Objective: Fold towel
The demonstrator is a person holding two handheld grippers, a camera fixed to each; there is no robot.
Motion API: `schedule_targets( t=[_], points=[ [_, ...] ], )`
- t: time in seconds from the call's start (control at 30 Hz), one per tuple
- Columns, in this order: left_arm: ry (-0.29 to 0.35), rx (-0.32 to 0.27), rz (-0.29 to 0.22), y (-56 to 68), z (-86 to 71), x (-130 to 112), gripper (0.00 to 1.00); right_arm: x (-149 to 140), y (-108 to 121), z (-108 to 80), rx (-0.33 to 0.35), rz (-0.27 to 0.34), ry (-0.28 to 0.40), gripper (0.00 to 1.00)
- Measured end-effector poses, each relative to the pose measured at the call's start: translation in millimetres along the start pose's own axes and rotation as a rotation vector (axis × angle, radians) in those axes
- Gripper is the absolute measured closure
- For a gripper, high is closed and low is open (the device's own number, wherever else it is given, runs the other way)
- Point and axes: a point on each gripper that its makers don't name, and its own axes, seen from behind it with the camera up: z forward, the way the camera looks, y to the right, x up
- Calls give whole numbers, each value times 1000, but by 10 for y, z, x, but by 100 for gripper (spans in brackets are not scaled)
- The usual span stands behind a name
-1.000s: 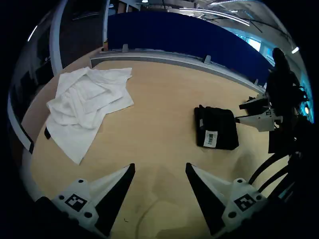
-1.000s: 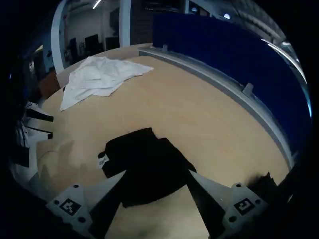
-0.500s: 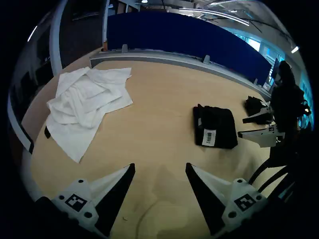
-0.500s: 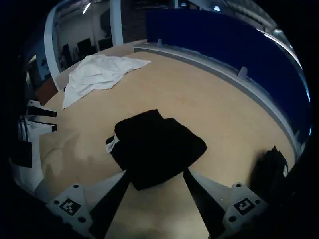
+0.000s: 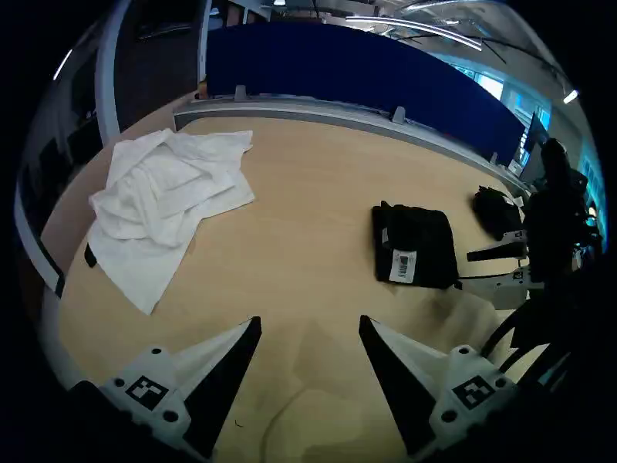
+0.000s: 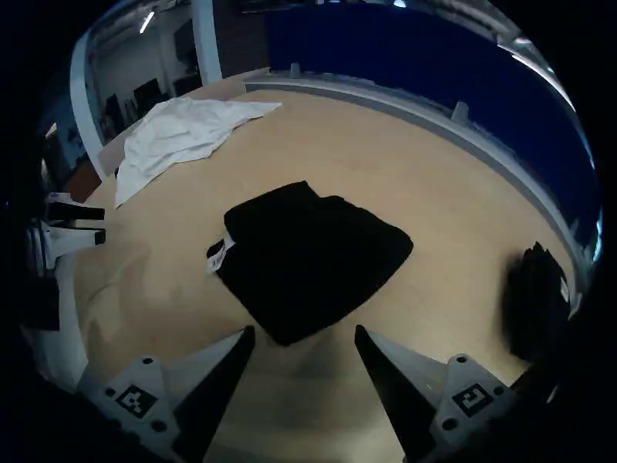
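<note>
Gripping: your left gripper (image 5: 308,319) and right gripper (image 6: 303,329) clasp nothing, fingers spread.
Black towel (image 6: 312,258): folded flat rectangle, just beyond your right gripper.
White towel (image 5: 166,201): crumpled heap, far left on smooth wooden table (image 5: 308,201).

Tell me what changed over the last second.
The right claw, open, backed away from the folded black towel, which now lies clear ahead of it. The black towel itself, the crumpled white towel and the open left claw stayed put.
</note>
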Motion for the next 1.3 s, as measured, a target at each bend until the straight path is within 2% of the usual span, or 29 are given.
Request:
schedule_targets(
  t=[0.13, 0.23, 0.63, 0.77, 0.87, 0.97, 1.03, 1.3],
  points=[
    [0, -2, 2, 11, 14, -2, 6, -29, 5, 33, -5, 15, -3, 11],
    [-1, -2, 1, 12, 21, -3, 6, -63, -21, 65, -3, 25, -7, 25],
    [-5, 1, 1, -20, 23, -23, 6, -137, -109, 143, 14, 64, -20, 60],
    [-6, 1, 3, -17, 24, -26, 6, -143, -105, 154, 8, 74, -19, 75],
    [-8, 2, 4, -15, 28, -27, 6, -148, -117, 158, 13, 79, -21, 76],
    [-9, 2, 4, -17, 31, -32, 6, -146, -111, 159, 12, 84, -20, 87],
    [-9, 2, 4, -15, 29, -34, 6, -144, -105, 157, 11, 87, -17, 91],
    [-8, 5, 6, -27, 10, -21, 6, -48, -72, 104, 16, 85, 10, 95]
  ],
)
